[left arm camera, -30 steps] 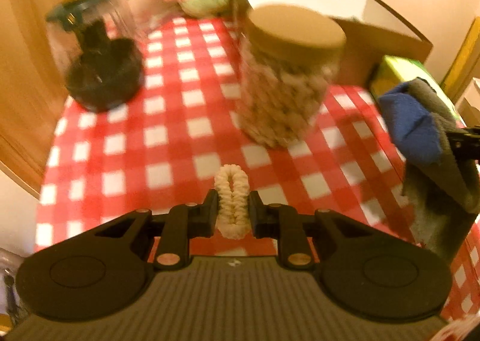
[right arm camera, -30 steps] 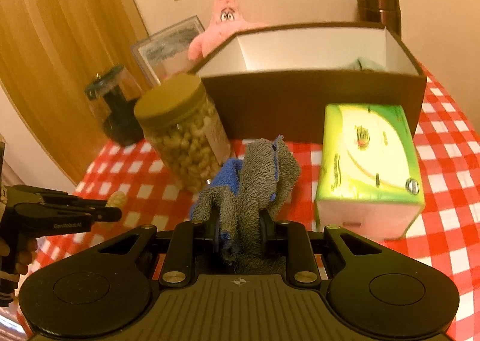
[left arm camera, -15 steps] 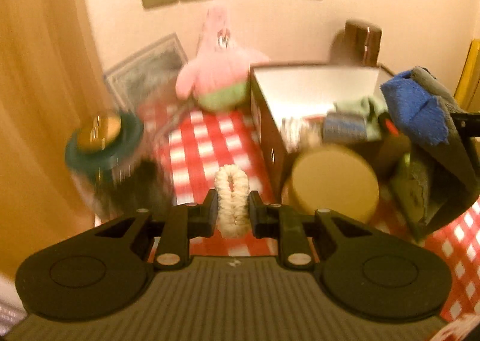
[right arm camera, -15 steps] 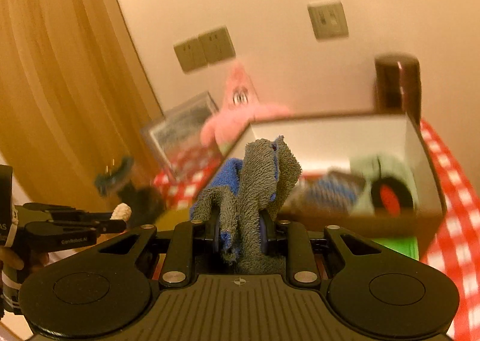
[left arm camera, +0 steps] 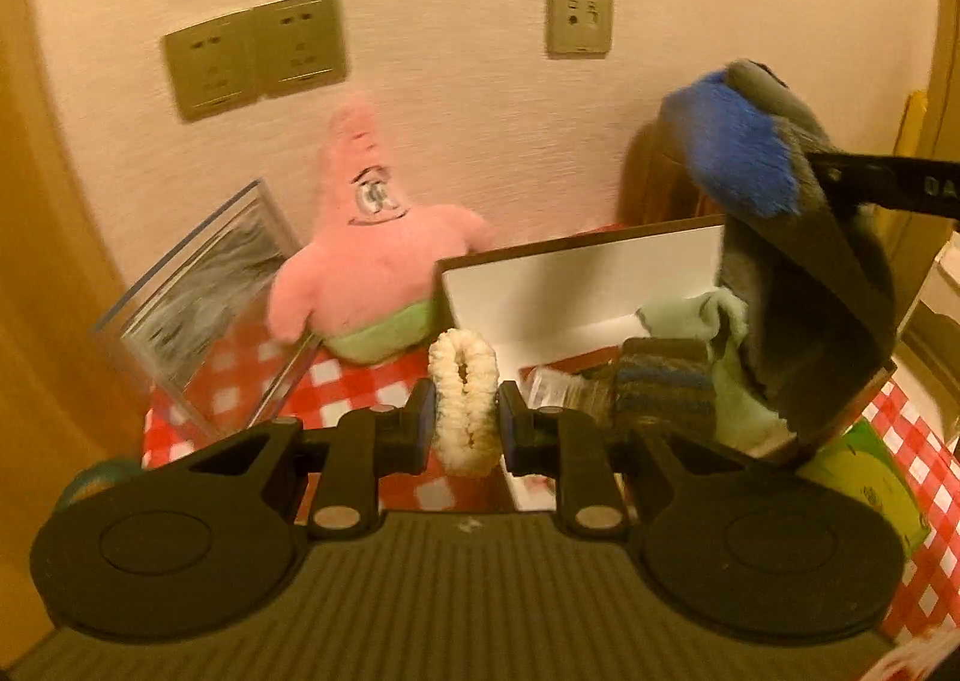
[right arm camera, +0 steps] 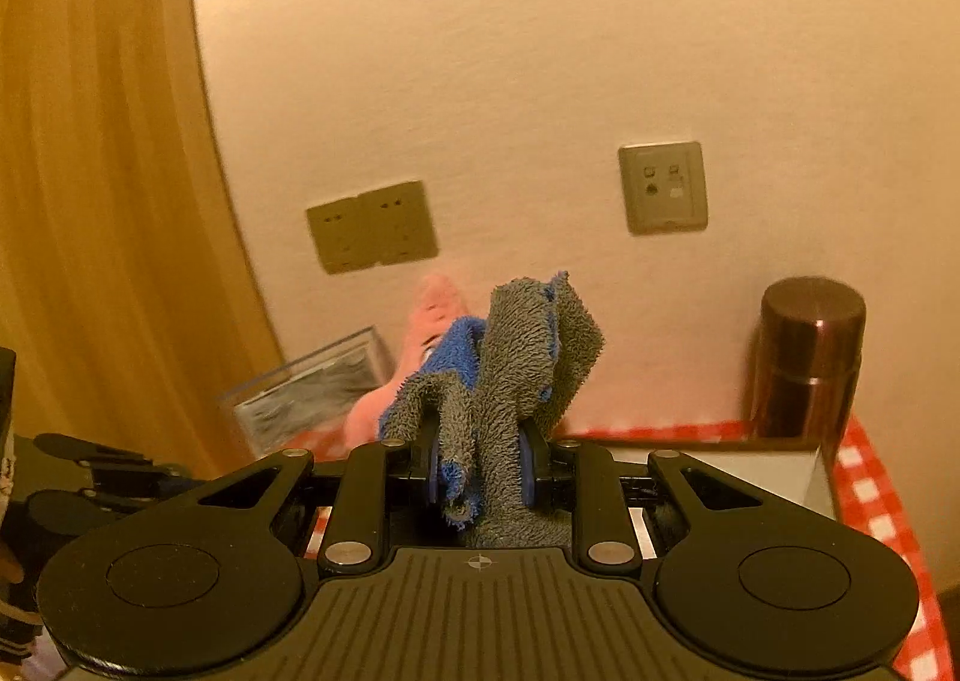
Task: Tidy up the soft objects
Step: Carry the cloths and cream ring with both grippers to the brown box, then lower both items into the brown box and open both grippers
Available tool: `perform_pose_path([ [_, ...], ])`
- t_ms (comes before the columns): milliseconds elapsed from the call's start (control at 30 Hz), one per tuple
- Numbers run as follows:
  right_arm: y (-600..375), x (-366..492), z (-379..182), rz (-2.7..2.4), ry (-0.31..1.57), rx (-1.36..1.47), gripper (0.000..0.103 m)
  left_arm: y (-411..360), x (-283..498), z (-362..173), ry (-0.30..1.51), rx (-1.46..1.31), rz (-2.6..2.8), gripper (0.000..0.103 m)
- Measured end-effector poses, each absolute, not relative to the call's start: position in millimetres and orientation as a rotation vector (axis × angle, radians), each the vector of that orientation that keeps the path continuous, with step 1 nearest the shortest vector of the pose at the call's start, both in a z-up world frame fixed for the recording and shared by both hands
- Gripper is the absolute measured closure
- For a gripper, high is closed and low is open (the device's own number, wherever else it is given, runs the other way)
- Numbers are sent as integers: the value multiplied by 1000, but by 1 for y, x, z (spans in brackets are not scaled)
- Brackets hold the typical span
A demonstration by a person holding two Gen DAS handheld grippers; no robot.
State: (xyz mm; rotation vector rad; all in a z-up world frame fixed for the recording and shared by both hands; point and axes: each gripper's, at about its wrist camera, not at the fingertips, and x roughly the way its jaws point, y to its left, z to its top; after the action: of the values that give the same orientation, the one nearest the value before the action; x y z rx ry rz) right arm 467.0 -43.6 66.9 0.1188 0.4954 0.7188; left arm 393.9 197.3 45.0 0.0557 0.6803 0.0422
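My left gripper (left arm camera: 463, 424) is shut on a cream fluffy scrunchie (left arm camera: 463, 399), held in the air just before the near left corner of the brown box (left arm camera: 576, 285). The box has white inner walls and holds a pale green cloth (left arm camera: 708, 321) and a striped knitted piece (left arm camera: 660, 381). My right gripper (right arm camera: 480, 477) is shut on a grey and blue towel (right arm camera: 516, 369). In the left wrist view that towel (left arm camera: 798, 273) hangs over the right side of the box. A pink starfish plush (left arm camera: 372, 261) leans on the wall left of the box.
A clear acrylic frame (left arm camera: 198, 309) leans at the back left on the red checked tablecloth (left arm camera: 336, 381). A brown metal flask (right arm camera: 807, 357) stands behind the box at the right. A green tissue box (left arm camera: 864, 483) lies near the box's right corner. Wall sockets (left arm camera: 258, 51) are above.
Both grippers have risen and moved toward the wall and the box. The nut jar and dark jar have dropped out of view; the box interior now shows to the left camera.
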Motion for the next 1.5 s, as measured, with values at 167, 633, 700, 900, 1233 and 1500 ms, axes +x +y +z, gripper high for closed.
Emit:
perform_pose_path([
  [167, -42, 495, 50, 697, 497, 94, 79, 186, 427, 36, 703, 64, 3, 83],
  [633, -45, 547, 27, 652, 504, 108, 79, 172, 480, 8, 759, 81, -39, 83],
  [700, -46, 549, 23, 651, 519, 108, 79, 172, 483, 4, 765, 81, -40, 83],
  [900, -31, 555, -18, 620, 736, -54, 68, 172, 491, -6, 791, 86, -43, 83],
  [1233, -35, 563, -36, 536, 859, -134, 34, 171, 498, -13, 803, 88, -52, 83],
  [1500, -39, 561, -38, 540, 879, -122, 34, 165, 502, -16, 809, 100, -67, 75],
])
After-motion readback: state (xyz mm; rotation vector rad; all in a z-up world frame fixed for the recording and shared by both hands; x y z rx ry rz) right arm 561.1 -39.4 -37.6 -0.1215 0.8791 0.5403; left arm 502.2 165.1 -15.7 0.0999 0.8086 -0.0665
